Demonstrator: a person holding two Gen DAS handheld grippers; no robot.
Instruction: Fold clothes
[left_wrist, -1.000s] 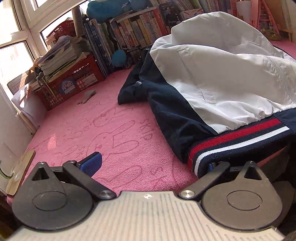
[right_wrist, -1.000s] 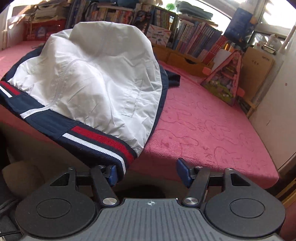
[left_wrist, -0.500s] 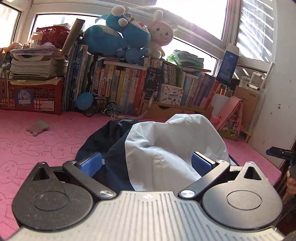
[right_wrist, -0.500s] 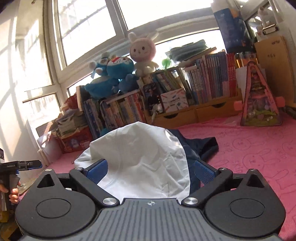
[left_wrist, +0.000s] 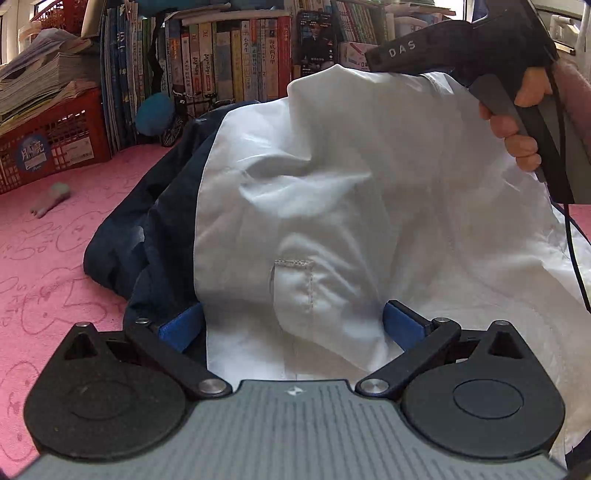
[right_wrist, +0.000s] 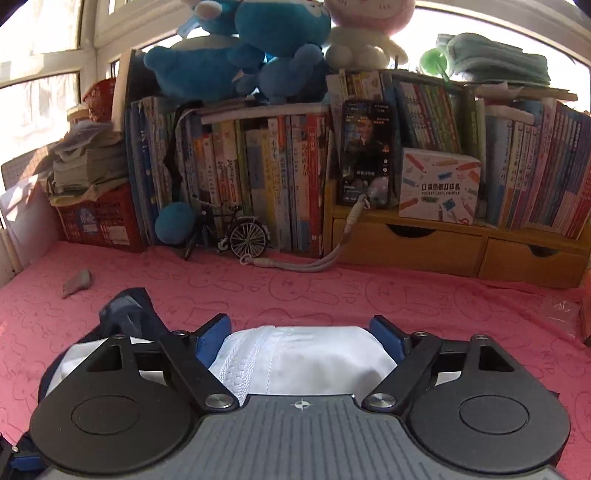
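A jacket with a white lining (left_wrist: 351, 184) and a navy outer side (left_wrist: 147, 240) lies bunched up on the pink mat (left_wrist: 55, 258). My left gripper (left_wrist: 291, 325) is low over it, jaws wide, with white lining lying loose between the blue pads (left_wrist: 181, 326). A hand (left_wrist: 517, 122) holds the right gripper's body (left_wrist: 461, 40) above the jacket's far edge. In the right wrist view my right gripper (right_wrist: 299, 338) has its jaws closing around a fold of white lining (right_wrist: 295, 358), with a navy flap (right_wrist: 129, 314) to its left.
Rows of books (right_wrist: 258, 177) and wooden drawers (right_wrist: 406, 247) line the back of the mat, with plush toys (right_wrist: 258, 37) on top. A red crate (left_wrist: 48, 147), a toy bicycle (right_wrist: 236, 236), a white cord (right_wrist: 295, 264) and a small grey object (right_wrist: 75, 282) stand around the jacket.
Both grippers left the striped hem at the front edge, rose, and moved forward over the jacket. The right gripper has come into the left view, and its jaws are narrower than half a second ago.
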